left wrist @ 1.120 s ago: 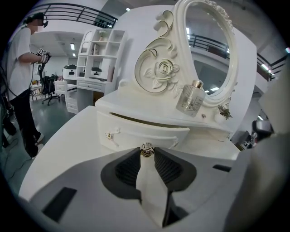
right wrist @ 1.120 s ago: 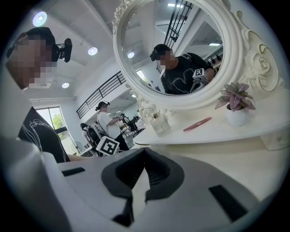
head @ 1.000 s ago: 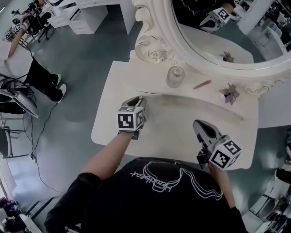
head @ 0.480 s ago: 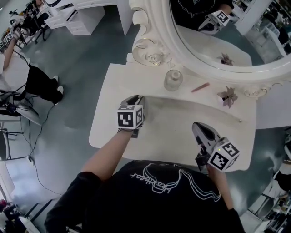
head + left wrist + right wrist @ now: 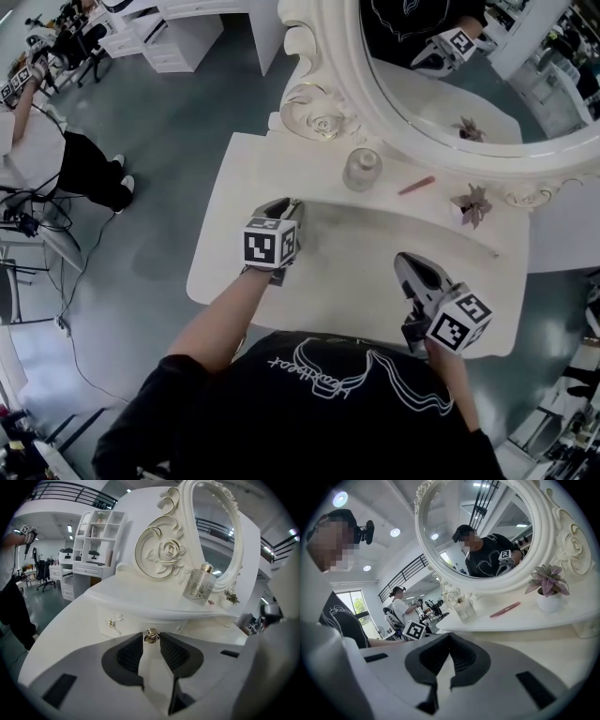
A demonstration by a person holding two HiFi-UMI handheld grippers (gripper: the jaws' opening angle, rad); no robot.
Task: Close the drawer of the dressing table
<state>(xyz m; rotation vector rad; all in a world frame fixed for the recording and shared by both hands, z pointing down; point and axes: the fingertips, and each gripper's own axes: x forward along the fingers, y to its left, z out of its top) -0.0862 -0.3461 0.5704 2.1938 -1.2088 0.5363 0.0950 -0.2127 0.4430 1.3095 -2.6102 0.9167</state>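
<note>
The white dressing table (image 5: 347, 281) has a raised shelf with small drawers in its face. A gold drawer knob (image 5: 151, 635) sits between the tips of my left gripper (image 5: 151, 641) (image 5: 292, 203). The pads touch the knob's sides while the jaws are opening. The drawer front (image 5: 136, 620) looks flush with the shelf face. My right gripper (image 5: 405, 260) (image 5: 449, 641) hovers over the table's right front, shut with nothing in it, pointing toward the mirror.
On the shelf stand a glass perfume bottle (image 5: 362, 169), a pink stick (image 5: 415, 186) and a small potted plant (image 5: 472, 204) below the oval mirror (image 5: 469, 84). Left of the knob is a second drawer handle (image 5: 111, 623). A person (image 5: 89, 164) stands far left.
</note>
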